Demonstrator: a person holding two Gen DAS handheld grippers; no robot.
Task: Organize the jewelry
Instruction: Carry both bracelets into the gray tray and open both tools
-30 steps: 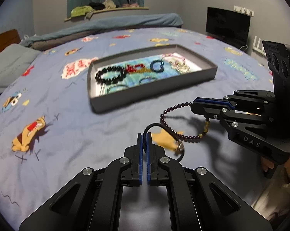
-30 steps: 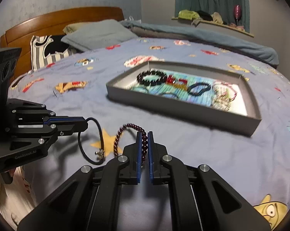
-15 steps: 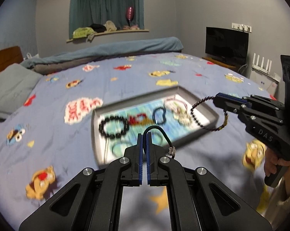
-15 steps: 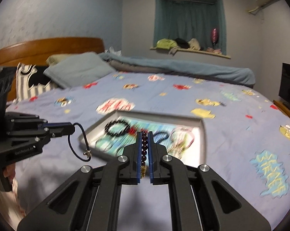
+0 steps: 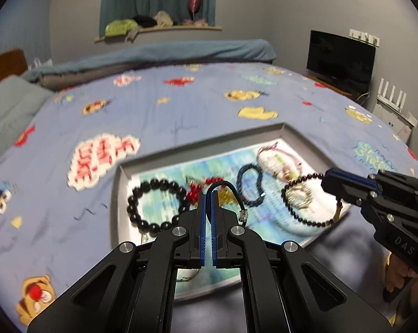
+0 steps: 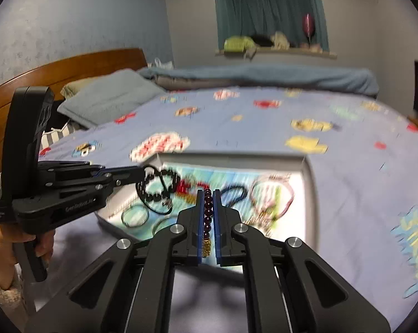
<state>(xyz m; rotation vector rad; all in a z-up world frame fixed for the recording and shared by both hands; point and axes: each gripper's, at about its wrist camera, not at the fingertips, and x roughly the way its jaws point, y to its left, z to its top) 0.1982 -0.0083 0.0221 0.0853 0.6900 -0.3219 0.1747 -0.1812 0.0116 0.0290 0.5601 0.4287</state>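
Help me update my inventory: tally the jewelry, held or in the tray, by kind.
Beaded: 2 (black beads, dark red beads)
Cord: 3 (black cord, dark blue cord, pink cord)
Thin rings: 2
Red-and-gold piece, blurred: 1
Total: 8

The left gripper, black with blue finger pads, is pinched tight on a thin black cord bracelet that arches out past the fingertips and hangs to their right, ending in a small metal clasp. Beyond the fingertips lies a shallow grey rectangular tray on a blue cartoon-print bedspread. In it, left of the fingers, sits a bracelet of large black beads; right of them a dark blue braided loop. Far right, the right gripper clamps a dark maroon beaded bracelet above the tray.
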